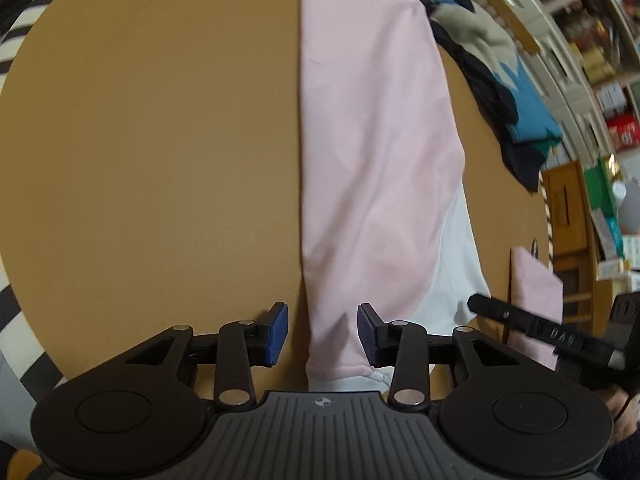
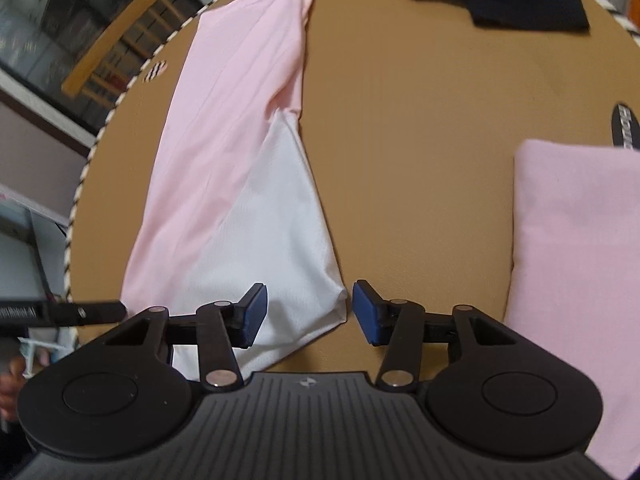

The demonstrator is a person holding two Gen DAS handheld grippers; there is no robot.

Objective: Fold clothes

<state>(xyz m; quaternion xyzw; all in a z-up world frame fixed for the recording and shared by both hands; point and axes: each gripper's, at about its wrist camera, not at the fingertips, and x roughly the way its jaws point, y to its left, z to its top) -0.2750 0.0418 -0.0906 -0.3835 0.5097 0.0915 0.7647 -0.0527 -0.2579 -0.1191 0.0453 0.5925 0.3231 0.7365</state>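
Note:
A pink and white garment (image 1: 372,152) lies folded into a long strip on the round tan table (image 1: 160,140). It also shows in the right wrist view (image 2: 236,152). My left gripper (image 1: 322,334) is open, its jaws astride the near pink corner of the strip. My right gripper (image 2: 308,312) is open, its jaws astride the near white corner (image 2: 320,308). The tip of the right gripper shows at the right of the left wrist view (image 1: 520,318). The tip of the left gripper shows at the left of the right wrist view (image 2: 80,312).
A folded pink garment (image 2: 576,280) lies on the table at the right, also in the left wrist view (image 1: 536,292). A heap of dark, blue and beige clothes (image 1: 500,80) sits at the far edge. Shelves (image 1: 600,60) stand beyond the table.

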